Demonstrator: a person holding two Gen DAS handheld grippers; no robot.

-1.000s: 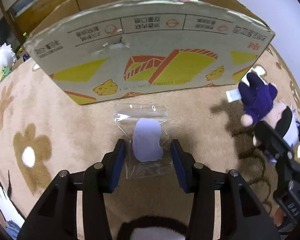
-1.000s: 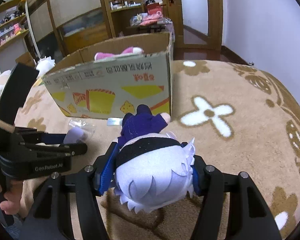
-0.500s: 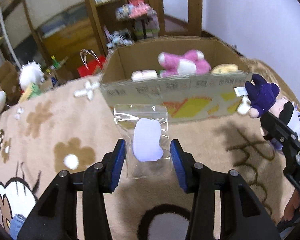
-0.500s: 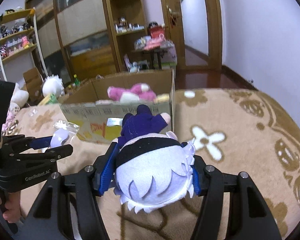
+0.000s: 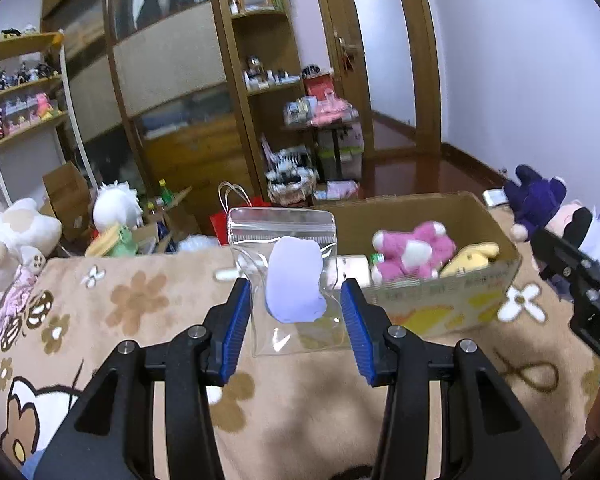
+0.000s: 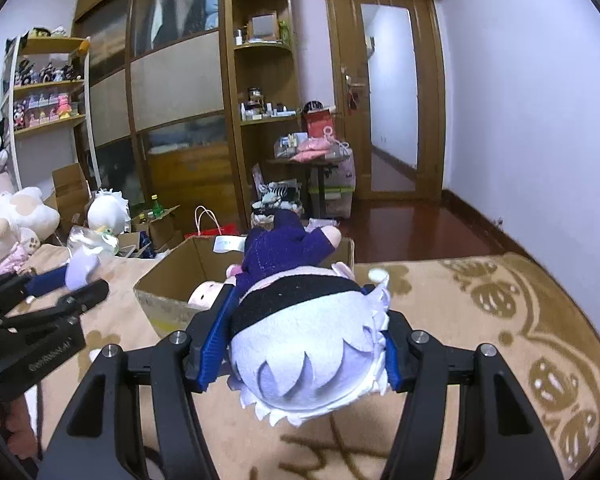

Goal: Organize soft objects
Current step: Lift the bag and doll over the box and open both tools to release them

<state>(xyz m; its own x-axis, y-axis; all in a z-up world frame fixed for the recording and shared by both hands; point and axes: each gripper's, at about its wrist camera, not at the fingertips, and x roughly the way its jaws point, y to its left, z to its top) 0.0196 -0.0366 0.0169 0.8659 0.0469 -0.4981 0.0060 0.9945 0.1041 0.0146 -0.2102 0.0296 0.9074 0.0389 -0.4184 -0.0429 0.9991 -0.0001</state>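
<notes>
Two claws, each carrying one soft item, hover above a flower-patterned rug (image 5: 148,300) near an open cardboard box (image 5: 476,300). Left claw (image 5: 296,316): jaws drawn nearly to their closest, pinching the side edges of a clear zip bag (image 5: 282,226) that holds a pale lilac pad (image 5: 296,284). In the left wrist view the bag stands upright at centre, with the box at 3 o'clock of it. Right claw (image 6: 304,344): jaws about half spread and clamped on the head of a plush doll (image 6: 304,364) with white hair and a purple outfit; in the right wrist view the doll's body points to 12 o'clock, toward the box (image 6: 160,302), whose near rim lies just beyond it. Inside the box lie a pink plush (image 5: 414,250) and a yellow plush (image 5: 470,254).

Handling, as judged: both items look light and yielding. The bag film is probably slick and limp, so a pinch across the stiffer zip seam or on the padded middle should hold better than one on the thin side edges, where it may slide or fold. The doll's stuffed head compresses under the pads and gives a broad, secure hold; its limbs dangle and could catch on the box rim when it goes in.
</notes>
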